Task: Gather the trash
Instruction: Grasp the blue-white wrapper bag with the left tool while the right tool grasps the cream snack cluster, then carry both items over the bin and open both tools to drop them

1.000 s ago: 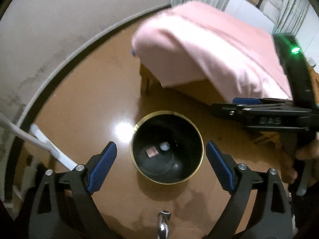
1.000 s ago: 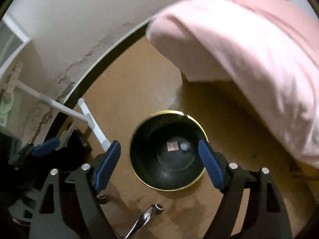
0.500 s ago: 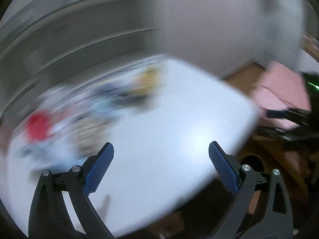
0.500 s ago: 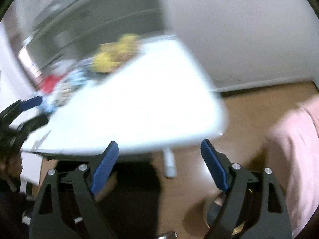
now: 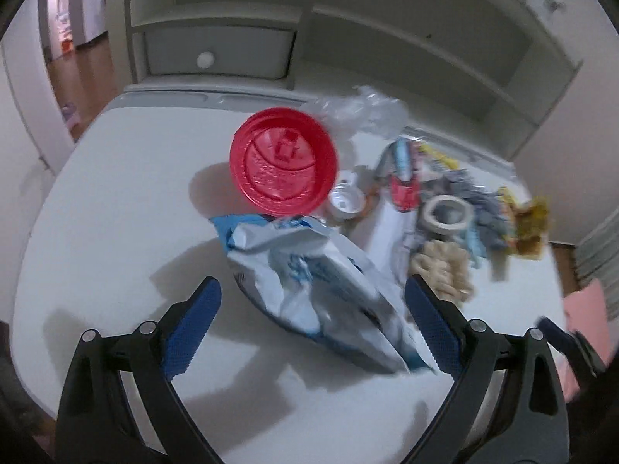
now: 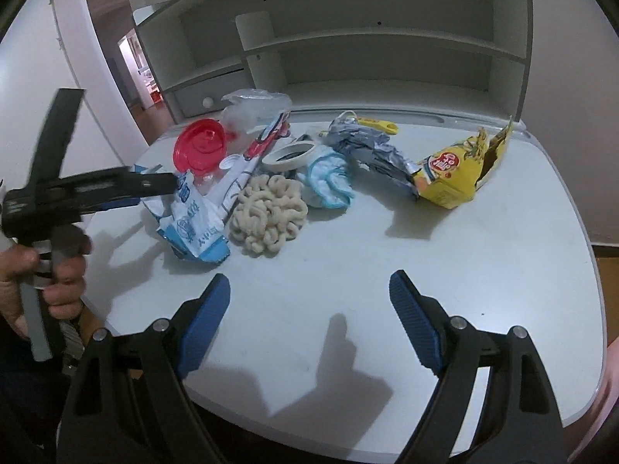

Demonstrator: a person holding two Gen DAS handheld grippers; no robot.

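**Both grippers wide over the littered table**

Left wrist view: your left gripper (image 5: 311, 323) is spread wide and holds nothing. Between its blue pads (image 5: 191, 330) lies a crumpled blue-and-white wrapper (image 5: 317, 294) on the white table (image 5: 108, 232). Just beyond the wrapper a red plastic lid (image 5: 283, 167) stands tilted on edge, with a clear plastic bag (image 5: 358, 110) behind it. To the right of the lid sit a small white cap (image 5: 345, 202), a roll of tape (image 5: 447, 214) and, nearer you, a cream knotted clump (image 5: 445, 270). A yellow packet (image 5: 532, 228) lies at the far right of the table.

Right wrist view: your right gripper (image 6: 309, 315) is also wide apart and grips nothing, hovering over bare table (image 6: 503, 263). Beyond it the trash runs in a row: the wrapper (image 6: 193, 220) at the left, the cream clump (image 6: 267, 214) touching it, a light-blue cloth (image 6: 329, 181), crumpled silver foil (image 6: 371, 154), then a torn yellow carton (image 6: 460, 172) at the right. The red lid (image 6: 199, 147) stands behind the wrapper. Your left gripper (image 6: 166, 185) reaches over the wrapper, and your hand (image 6: 42, 270) grasps its handle.
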